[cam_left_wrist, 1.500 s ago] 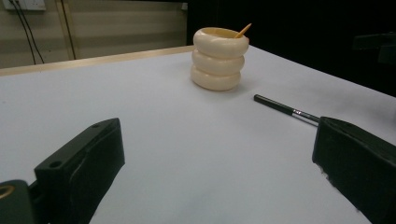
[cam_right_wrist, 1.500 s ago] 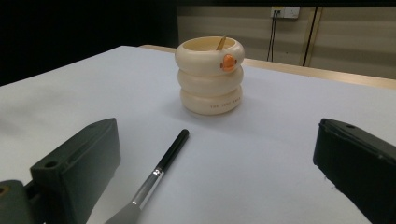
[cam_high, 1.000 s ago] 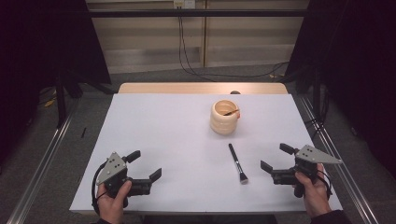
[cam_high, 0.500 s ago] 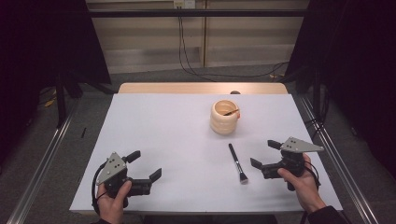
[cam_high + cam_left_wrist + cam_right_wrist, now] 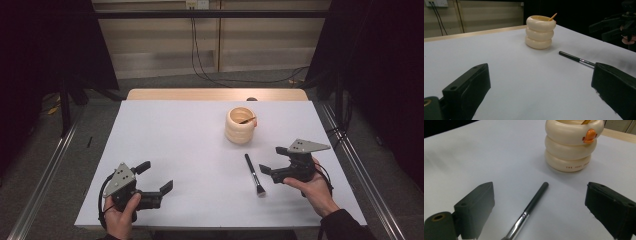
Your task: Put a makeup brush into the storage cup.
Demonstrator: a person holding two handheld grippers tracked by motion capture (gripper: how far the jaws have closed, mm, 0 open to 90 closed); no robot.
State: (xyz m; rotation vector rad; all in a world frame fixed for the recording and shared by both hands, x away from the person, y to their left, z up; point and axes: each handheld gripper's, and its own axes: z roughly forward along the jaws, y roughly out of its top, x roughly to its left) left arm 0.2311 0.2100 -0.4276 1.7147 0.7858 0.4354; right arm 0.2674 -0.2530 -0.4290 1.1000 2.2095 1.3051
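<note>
Right tool point(image 5: 268, 159) nearer brush point(image 5: 254, 174)

A slim makeup brush point(image 5: 254, 174) with a black handle and a silver ferrule is laid flat on the white table cover, handle end turned toward the cream ringed holder point(image 5: 241, 125), near it but apart

Readable text: one line only, on the cream ring-stacked holder point(image 5: 574, 146), printed in small dark capitals along its lowest ring, facing the near edge of the table. It reads "THE JUDE" and then a word starting "SMA" (rest curves out of sight around the ring).
</note>
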